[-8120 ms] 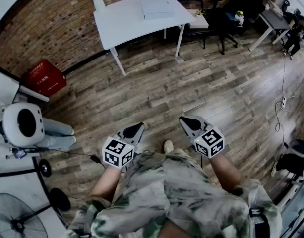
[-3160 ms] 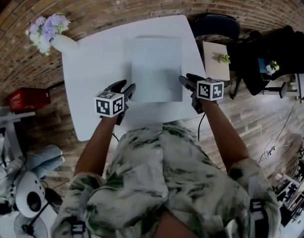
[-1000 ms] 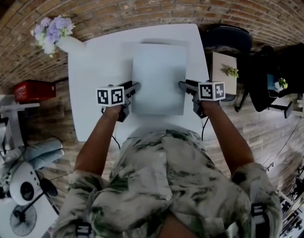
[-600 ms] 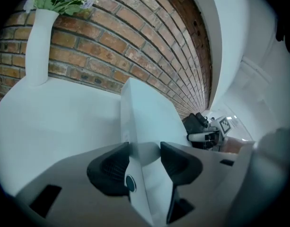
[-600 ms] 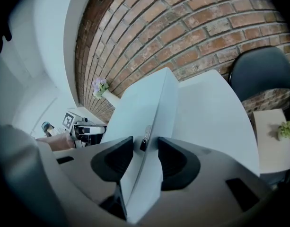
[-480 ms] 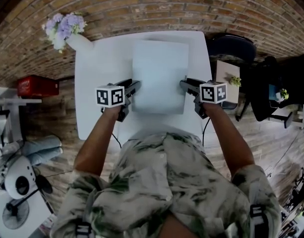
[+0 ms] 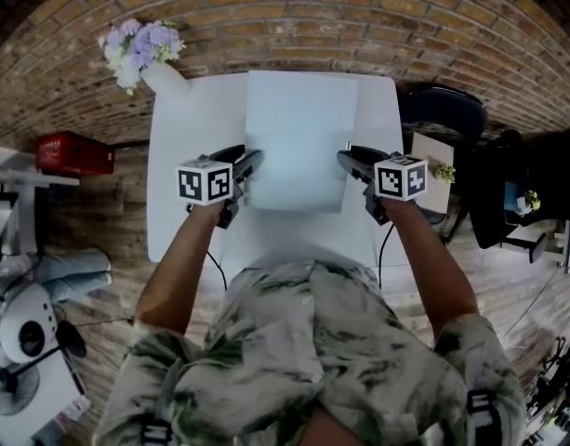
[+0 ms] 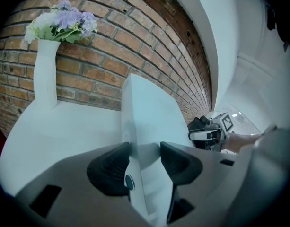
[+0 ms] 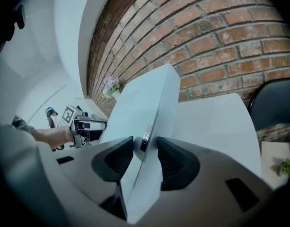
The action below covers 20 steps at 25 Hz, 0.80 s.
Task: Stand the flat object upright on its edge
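Observation:
A flat white slab (image 7: 298, 142) sits over the white table (image 7: 182, 216), and I hold it by its two side edges. My left gripper (image 7: 248, 164) is shut on the slab's left edge (image 8: 149, 117), with both pads pressing on it. My right gripper (image 7: 345, 159) grips the right edge (image 9: 145, 103). Its jaws have just been closing a little further, with the slab between them. In both gripper views the slab is tilted up off the tabletop, its far end toward the brick wall. Each gripper view shows the other gripper across the slab.
A white vase of purple flowers (image 7: 164, 74) stands at the table's far left corner. The brick wall (image 7: 294, 12) runs right behind the table. To the right are a black chair (image 7: 447, 110) and a small stand with a plant (image 7: 435, 167). A red crate (image 7: 75, 153) lies on the floor at left.
Both grippers have risen with the slab, which is now more tilted, and the right wrist has rolled. The table and vase sit lower in the head view.

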Tool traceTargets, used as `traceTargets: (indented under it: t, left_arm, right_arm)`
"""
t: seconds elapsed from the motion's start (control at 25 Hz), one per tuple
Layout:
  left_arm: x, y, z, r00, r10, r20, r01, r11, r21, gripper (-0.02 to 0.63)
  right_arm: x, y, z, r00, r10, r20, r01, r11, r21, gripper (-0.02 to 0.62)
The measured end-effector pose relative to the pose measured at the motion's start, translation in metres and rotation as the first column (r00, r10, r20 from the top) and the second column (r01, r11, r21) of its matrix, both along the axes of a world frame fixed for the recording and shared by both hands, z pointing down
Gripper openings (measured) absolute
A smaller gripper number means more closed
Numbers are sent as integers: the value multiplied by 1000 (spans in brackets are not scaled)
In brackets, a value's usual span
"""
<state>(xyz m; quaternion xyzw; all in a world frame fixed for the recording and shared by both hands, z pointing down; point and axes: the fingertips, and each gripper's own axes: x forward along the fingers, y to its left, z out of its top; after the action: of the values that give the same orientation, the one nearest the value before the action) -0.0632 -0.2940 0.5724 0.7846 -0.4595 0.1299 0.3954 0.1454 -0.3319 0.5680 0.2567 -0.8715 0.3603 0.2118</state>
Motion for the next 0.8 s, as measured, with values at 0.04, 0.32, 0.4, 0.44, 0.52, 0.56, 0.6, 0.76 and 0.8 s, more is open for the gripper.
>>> traceTargets:
  t: [0.04,0.32,0.4,0.44,0.52,0.56,0.6,0.76,0.8]
  left_arm:
    - [-3,-2,-3,1000,-2,4,2,1000,8,219]
    - [-24,-16,-16,999,-41,22,40,998,55,219]
    - [-29,-20,-17,998,-51,31,48,997,68,219]
    - [-31,-23,-19,998,-54,37,51,996,75,219]
    - [-35,-29,-21,997,-59,47,54,995,89,219]
    - [-37,-31,-22,997,-61,51,56,994,94,219]
    - [-38,-34,-22,997,-63,52,58,993,98,219]
    - [-44,-46,-23,995,-71,64,63,992,111,218]
    - [-45,-50,-23,995,-72,70,64,991,114,218]
  right_arm:
    - [-3,-3,-3,1000,-9,-3,9,1000,15,178]
    - [-28,-23,-24,999,-45,-14,47,992,119,175]
    - [-33,-29,-28,998,-54,-24,57,986,156,173]
    - [-36,-33,-30,998,-58,-29,62,983,173,173]
    - [-41,-40,-34,997,-68,-38,75,977,200,173]
    - [-43,-43,-36,996,-74,-42,81,974,213,173]
    - [-44,-46,-38,996,-79,-44,87,970,226,173]
    - [-51,-60,-45,994,-89,-61,102,953,286,173]
    - [-53,-64,-47,994,-89,-66,105,947,303,172]
